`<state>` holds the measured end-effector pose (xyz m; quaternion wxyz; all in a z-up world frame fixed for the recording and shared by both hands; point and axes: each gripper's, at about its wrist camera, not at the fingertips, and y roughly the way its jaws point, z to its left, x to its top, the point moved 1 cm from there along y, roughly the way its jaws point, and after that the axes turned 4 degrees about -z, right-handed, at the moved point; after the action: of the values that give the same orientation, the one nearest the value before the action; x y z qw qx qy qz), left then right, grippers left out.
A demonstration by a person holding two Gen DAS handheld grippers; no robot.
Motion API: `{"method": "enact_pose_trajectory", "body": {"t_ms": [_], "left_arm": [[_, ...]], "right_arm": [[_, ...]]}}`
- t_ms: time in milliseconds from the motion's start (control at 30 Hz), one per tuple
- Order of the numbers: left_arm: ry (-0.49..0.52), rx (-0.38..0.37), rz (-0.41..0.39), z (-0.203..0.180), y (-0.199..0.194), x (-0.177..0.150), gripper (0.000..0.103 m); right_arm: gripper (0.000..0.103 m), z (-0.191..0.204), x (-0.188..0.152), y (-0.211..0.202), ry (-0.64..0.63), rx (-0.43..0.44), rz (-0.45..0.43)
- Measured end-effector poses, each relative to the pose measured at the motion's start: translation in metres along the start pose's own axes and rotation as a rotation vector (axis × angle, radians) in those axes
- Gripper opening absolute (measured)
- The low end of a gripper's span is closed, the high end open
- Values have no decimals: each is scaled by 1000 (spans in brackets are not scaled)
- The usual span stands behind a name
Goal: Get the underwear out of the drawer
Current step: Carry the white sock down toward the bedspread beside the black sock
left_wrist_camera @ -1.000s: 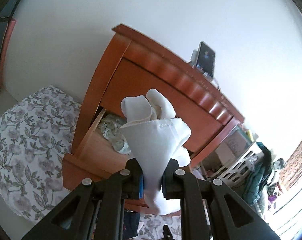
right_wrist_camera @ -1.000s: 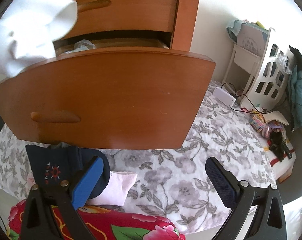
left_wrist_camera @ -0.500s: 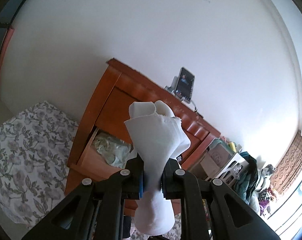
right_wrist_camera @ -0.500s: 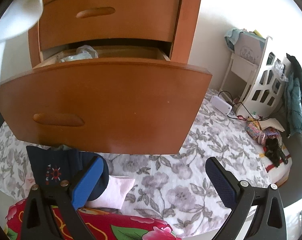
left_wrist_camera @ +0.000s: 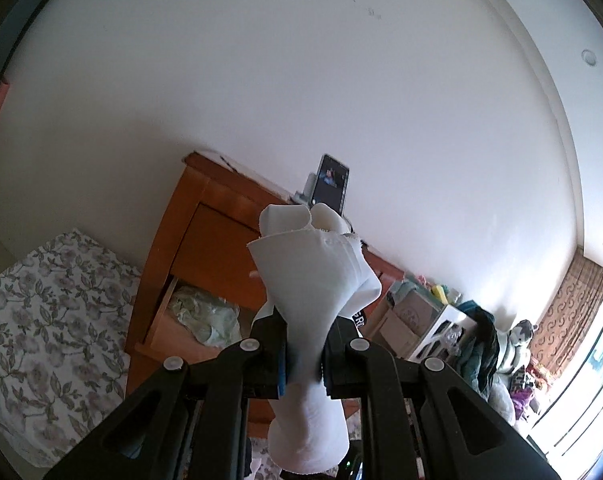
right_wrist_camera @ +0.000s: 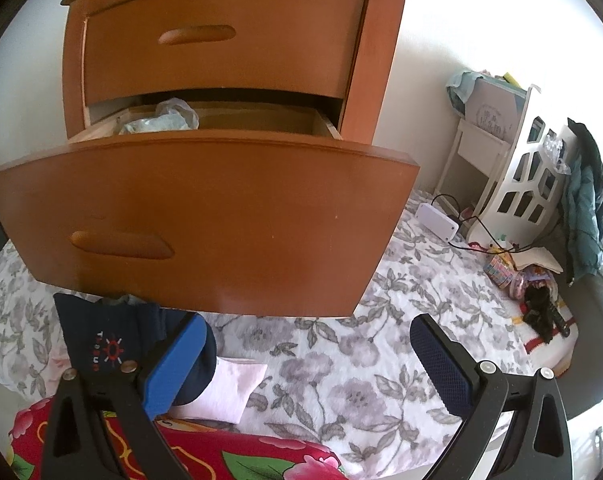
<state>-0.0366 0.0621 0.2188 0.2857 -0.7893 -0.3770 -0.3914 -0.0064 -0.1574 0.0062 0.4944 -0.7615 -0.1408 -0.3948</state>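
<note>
While my left fingers (left_wrist_camera: pixel 304 364) pinch the white underwear (left_wrist_camera: pixel 311 280) at its middle, long axis running twelve to six, the open drawer (left_wrist_camera: pixel 169 328) lies at nine o'clock below. My right fingers (right_wrist_camera: pixel 301 360) gape empty under the drawer front (right_wrist_camera: pixel 205 220). No writing is clearly legible.

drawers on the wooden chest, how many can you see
2: the upper drawer is shut, the lower drawer beneath it is pulled out with pale cloth inside. Any lower ones would be hidden behind its front.
</note>
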Motion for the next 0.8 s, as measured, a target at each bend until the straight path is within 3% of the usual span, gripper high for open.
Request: {"method": "enact_pose_trajectory", "body": {"t_ms": [433, 800], "left_arm": [[-48, 68, 277, 32, 42, -47, 13], [-88, 74, 426, 46, 74, -82, 14]], "right_arm": [[103, -1, 1, -5, 6, -3, -23], [103, -2, 1, -5, 7, -2, -21]]}}
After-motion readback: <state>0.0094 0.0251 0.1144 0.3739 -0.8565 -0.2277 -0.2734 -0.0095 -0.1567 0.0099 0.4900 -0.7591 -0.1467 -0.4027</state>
